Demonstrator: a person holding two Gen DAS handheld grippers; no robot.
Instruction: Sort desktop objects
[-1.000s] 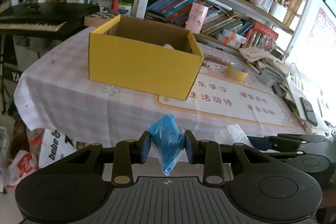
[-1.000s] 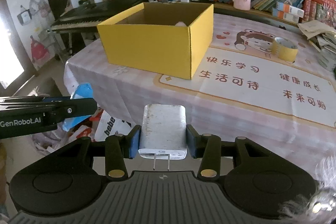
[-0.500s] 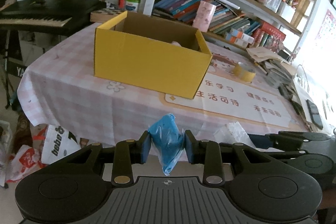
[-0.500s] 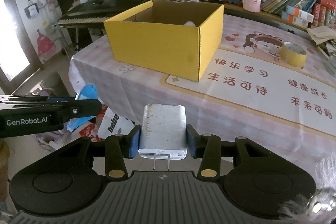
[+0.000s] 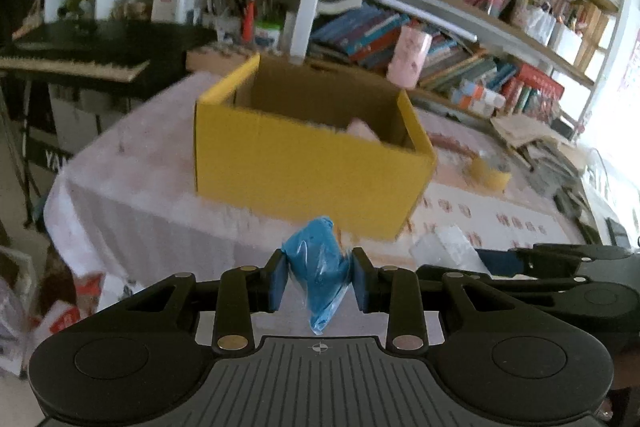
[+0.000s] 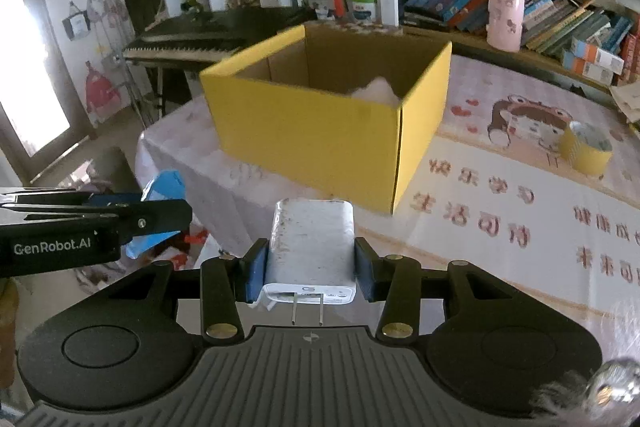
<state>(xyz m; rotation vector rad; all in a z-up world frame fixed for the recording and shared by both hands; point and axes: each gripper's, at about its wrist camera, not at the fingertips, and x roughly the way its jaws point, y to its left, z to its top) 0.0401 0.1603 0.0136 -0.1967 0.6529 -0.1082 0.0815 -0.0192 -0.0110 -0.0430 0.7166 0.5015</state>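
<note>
My left gripper (image 5: 318,281) is shut on a blue plastic-wrapped packet (image 5: 318,263), held in the air before the table's near edge. The right gripper (image 6: 310,267) is shut on a white charger plug (image 6: 312,247), its two prongs pointing back at the camera. An open yellow cardboard box (image 5: 304,163) (image 6: 320,131) stands on the table ahead of both grippers, with something pale and whitish inside. In the right wrist view the left gripper (image 6: 160,213) with its blue packet (image 6: 164,187) shows at the left. The charger plug (image 5: 448,251) shows at the right of the left wrist view.
A pink checked tablecloth (image 6: 500,227) with a printed mat covers the table. A roll of yellow tape (image 6: 586,149) sits right of the box. Bookshelves (image 5: 460,39) run behind the table and a keyboard piano (image 6: 188,43) stands at the left. Bags lie on the floor (image 5: 60,307).
Both grippers have moved forward toward the yellow box, which now looks larger and nearer in each view. Their grips on the blue packet and the charger plug are unchanged.
</note>
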